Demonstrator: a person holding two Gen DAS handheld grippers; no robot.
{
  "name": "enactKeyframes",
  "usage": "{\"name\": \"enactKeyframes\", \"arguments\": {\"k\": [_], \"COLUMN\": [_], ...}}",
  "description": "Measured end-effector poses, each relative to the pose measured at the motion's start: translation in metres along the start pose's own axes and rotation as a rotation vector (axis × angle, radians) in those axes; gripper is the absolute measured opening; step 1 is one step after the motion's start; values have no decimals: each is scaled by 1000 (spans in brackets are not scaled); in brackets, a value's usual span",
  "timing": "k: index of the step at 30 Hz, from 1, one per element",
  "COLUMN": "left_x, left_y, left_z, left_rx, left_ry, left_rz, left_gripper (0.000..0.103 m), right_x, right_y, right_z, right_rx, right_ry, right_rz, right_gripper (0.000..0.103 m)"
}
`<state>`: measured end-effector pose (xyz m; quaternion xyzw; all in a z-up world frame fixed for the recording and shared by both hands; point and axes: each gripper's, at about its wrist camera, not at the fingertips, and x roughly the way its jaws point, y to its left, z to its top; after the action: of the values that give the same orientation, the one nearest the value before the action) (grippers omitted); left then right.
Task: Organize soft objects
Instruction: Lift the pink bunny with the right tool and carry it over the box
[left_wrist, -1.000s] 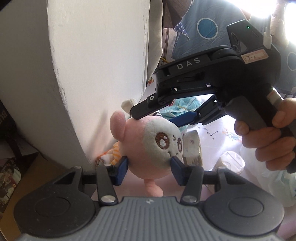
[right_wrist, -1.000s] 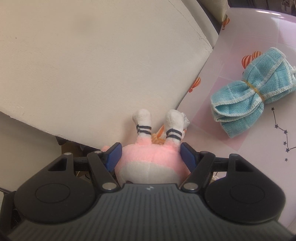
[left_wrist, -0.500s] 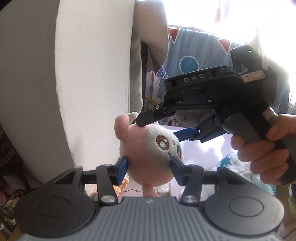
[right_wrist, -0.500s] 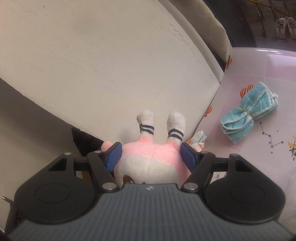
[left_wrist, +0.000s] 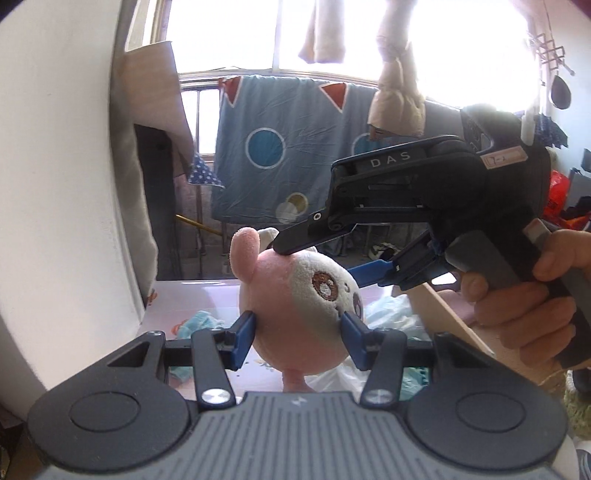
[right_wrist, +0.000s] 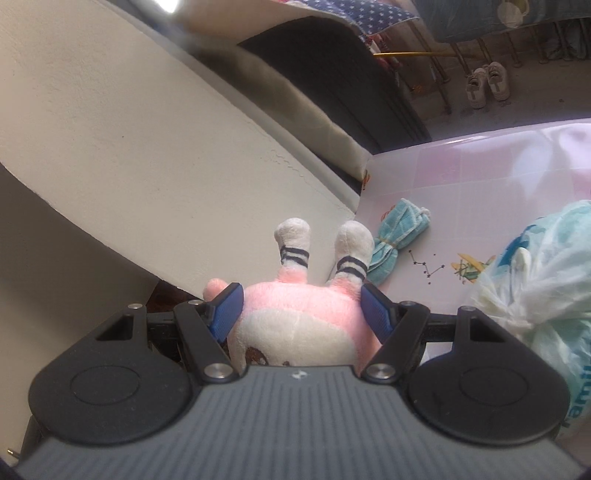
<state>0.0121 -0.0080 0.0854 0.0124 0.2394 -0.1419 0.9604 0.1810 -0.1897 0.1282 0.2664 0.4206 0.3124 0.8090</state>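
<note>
- A white wall (left_wrist: 62, 177) fills the left side of the left wrist view, close beside the toy; in the right wrist view the same pale surface runs diagonally above the toy's legs.
- The pink plush toy (left_wrist: 295, 314) is held up off the table, gripped by both tools at once.
- The left gripper (left_wrist: 297, 334) is clamped on the toy's round body, one blue pad pressing each flank.
- The right gripper (right_wrist: 301, 310) is also clenched on the toy, its pads against the pink sides, the striped white legs pointing away from its camera.
- In the left wrist view the right gripper comes in from the right, its upper black finger touching the top of the toy's head, with the person's right hand (left_wrist: 524, 295) on the handle.
- Below lies the pink patterned table (right_wrist: 480, 192); a folded blue cloth (right_wrist: 397, 236) rests on it near the wall edge, just beyond the toy's feet.
- A plastic bag (right_wrist: 535, 280) sits at the right edge of the table, close to the right gripper's side.
- Bare table surface shows between the cloth and the bag.
- Further back a blue blanket (left_wrist: 280, 155) hangs before a bright window.
</note>
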Motion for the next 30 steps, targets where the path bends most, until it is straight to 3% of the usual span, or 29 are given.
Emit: {"name": "enactKeyframes", "arguments": {"k": [8, 16, 23, 27, 30], "left_x": [46, 118, 201, 250, 278], "left_y": [-92, -189, -241, -264, -274], "left_z": [25, 36, 25, 21, 19], "left_rx": [111, 159, 153, 171, 190], "left_ry": [61, 225, 409, 490, 532], "left_rz": [-228, -421, -476, -470, -419], "left_gripper": [53, 53, 53, 53, 55], "right_x": [-124, -216, -218, -208, -191], "right_y": [-81, -190, -294, -342, -377], "right_z": [-18, -39, -38, -32, -25], "right_rx": [165, 341, 504, 536, 590], "right_ry": [-155, -231, -180, -146, -122], "right_rz": [-107, -241, -326, -361, -351], "right_gripper": [70, 71, 72, 72, 71]}}
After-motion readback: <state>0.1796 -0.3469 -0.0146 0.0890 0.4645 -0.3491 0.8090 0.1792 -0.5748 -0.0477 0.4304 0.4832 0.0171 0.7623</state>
